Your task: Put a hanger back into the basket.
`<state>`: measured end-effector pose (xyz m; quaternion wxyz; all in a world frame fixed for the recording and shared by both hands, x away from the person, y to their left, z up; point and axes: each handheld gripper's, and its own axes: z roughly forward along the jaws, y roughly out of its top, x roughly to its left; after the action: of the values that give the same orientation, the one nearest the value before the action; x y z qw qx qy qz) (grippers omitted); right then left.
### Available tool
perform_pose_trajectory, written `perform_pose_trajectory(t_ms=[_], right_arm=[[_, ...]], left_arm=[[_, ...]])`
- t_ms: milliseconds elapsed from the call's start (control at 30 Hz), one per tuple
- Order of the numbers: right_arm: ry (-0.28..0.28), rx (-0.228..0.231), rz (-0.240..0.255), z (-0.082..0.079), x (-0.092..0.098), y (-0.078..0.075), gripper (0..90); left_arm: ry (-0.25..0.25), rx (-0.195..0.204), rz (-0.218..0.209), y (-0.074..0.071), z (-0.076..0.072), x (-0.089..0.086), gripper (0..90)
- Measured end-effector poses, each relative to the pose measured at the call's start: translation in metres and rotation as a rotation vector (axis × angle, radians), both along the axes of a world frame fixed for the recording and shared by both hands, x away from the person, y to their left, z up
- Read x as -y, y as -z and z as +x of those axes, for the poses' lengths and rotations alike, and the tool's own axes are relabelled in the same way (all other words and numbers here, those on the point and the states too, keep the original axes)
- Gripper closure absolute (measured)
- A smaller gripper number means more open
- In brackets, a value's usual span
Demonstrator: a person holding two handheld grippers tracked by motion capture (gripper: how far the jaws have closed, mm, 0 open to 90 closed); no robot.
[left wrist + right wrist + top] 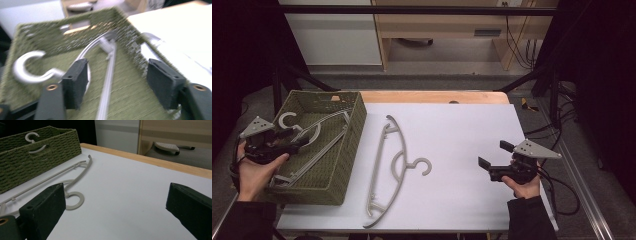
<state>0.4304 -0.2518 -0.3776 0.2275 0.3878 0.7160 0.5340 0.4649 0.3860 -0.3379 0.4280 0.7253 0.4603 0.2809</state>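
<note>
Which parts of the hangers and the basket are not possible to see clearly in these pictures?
- Hanger in the basket: high view, the left gripper and hand cover its middle.
- Same hanger: left gripper view, motion blur; the bottom edge cuts its bar.
- Hanger on the table: right gripper view, its near end is hidden behind the right gripper's jaw.
- Basket: right gripper view, the left edge cuts it off.

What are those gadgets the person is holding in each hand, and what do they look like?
Each hand grips a black handheld tool: the left gripper and the right gripper. Both end in two chunky black jaws with flat pads, fixed by brass-coloured screws. A grey three-cornered plate with small dots sits on top of each, and black cables trail off. The sleeves are dark.
</note>
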Motion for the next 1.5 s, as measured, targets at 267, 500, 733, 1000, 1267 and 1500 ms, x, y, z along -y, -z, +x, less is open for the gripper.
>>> perform_pose_trajectory(t_ms=[267, 500, 733, 1000, 1267, 1500], right_arm=[[0.001, -0.001, 0.006, 0.000, 0.000, 0.000, 2.7], [0.002, 0.002, 0.009, 0.000, -0.001, 0.000, 2.7], [0.002, -0.002, 0.003, 0.000, -0.002, 0.001, 2.6], [0.002, -0.003, 0.003, 0.000, -0.002, 0.001, 2.6], [-0.002, -0.001, 0.001, -0.001, -0.002, 0.001, 2.6], [-0.005, -0.002, 0.004, -0.002, -0.002, 0.001, 2.6]], left_arm=[[0.113, 0.044, -0.037, 0.000, -0.013, 0.047, 22.1], [0.224, 0.047, -0.037, 0.010, -0.030, 0.093, 33.1], [0.296, -0.008, 0.008, 0.032, -0.038, 0.133, 51.8], [0.373, -0.087, 0.106, 0.049, -0.053, 0.167, 75.0], [0.421, -0.188, 0.148, 0.080, -0.053, 0.188, 87.6], [0.475, -0.294, 0.256, 0.113, -0.054, 0.209, 89.8]])
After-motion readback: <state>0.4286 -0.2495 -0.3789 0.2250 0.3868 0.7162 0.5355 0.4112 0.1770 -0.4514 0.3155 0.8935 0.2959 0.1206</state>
